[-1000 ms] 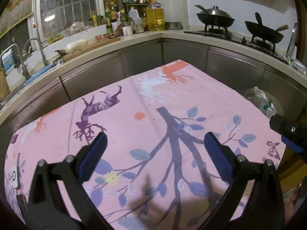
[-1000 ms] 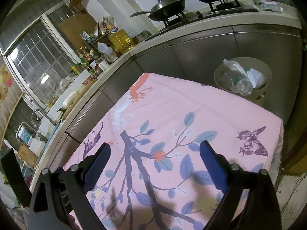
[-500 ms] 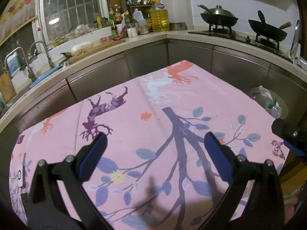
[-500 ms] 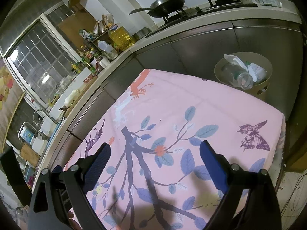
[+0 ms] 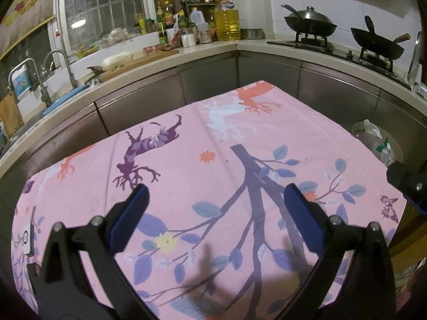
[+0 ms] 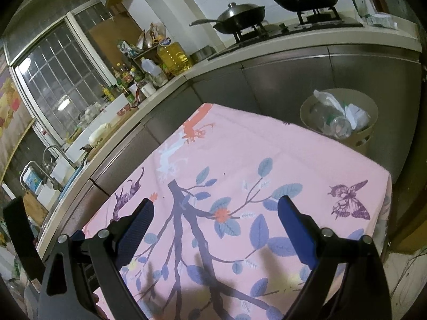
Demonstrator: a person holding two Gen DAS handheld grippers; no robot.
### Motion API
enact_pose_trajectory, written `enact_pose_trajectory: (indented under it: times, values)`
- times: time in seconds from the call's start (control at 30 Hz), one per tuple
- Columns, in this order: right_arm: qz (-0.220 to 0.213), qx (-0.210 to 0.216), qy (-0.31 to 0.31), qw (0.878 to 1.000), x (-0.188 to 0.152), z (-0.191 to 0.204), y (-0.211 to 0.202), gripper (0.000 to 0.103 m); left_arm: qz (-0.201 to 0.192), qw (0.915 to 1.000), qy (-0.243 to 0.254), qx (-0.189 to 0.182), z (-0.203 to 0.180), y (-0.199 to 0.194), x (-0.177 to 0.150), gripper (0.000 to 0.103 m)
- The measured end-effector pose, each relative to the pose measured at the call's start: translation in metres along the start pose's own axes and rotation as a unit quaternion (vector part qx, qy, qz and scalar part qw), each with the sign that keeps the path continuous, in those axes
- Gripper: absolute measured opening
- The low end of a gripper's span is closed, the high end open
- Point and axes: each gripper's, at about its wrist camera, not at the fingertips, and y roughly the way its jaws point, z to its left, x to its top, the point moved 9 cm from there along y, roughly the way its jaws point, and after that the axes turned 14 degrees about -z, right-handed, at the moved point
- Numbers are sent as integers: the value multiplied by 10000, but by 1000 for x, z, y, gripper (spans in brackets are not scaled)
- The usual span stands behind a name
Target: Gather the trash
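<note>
Pink tablecloth [image 5: 213, 138], yellow oil bottle [image 5: 226, 21] label illegible

Home kitchen: woks [image 5: 309, 22] on stove, sink taps [image 5: 57, 64], oil bottle [image 6: 173, 56].

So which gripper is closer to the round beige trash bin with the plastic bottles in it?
The right gripper. It hovers over the table's right side, with the round beige trash bin just past that edge. The left gripper is further left, over the table's middle; the bin sits beyond the right gripper.

The left gripper [image 5: 214, 208] hangs with its blue-padded fingers [image 5: 130, 213] spread wide, holding nothing. The right gripper [image 6: 214, 228] hangs beside it, likewise wide apart and holding nothing.
</note>
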Motion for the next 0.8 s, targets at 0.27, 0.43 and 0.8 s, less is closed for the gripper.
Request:
enact_pose_trajectory:
  times: [0.27, 0.43, 0.8]
  values:
    - [196, -89, -119, 9997, -10, -1, 7, 90, 86, 10000, -4, 2, 0, 2, -5, 97]
    - [315, -128, -390, 9987, -17, 2, 10, 90, 189, 9998, -26, 39, 3, 5, -14, 97]
    - [390, -324, -902, 9946, -24, 4, 18, 90, 439, 9989, -158, 73, 12, 12, -31, 97]
